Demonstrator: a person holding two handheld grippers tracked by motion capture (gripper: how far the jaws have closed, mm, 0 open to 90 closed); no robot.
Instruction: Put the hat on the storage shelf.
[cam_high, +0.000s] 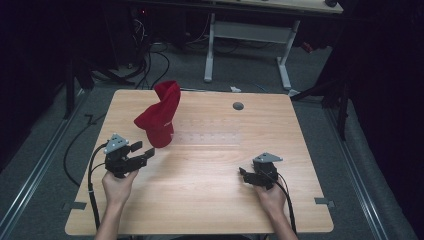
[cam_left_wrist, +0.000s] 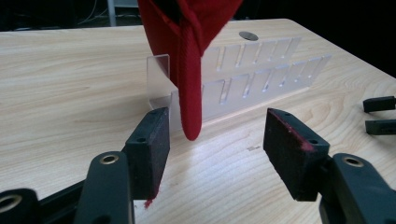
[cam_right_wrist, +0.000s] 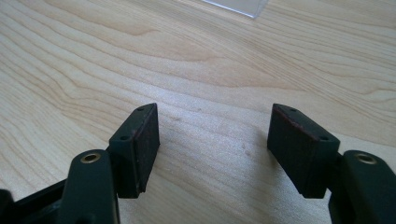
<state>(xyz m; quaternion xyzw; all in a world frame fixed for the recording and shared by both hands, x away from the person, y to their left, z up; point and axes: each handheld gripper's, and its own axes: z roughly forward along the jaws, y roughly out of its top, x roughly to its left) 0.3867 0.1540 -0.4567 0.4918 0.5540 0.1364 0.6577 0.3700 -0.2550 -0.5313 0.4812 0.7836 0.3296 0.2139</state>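
Red cap (cam_high: 161, 116) hanging on the clear slotted rack (cam_left_wrist: 252, 79).
My left gripper (cam_high: 141, 152) is spread before its strap; my right gripper (cam_high: 243, 174) is spread, holding nothing.

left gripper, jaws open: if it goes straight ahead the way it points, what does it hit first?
Most likely the hanging tip of the red cap, which dangles just ahead of the left gripper, a little left of centre between its open jaws. The clear slotted rack stands right behind it. Depth between the two is hard to judge.
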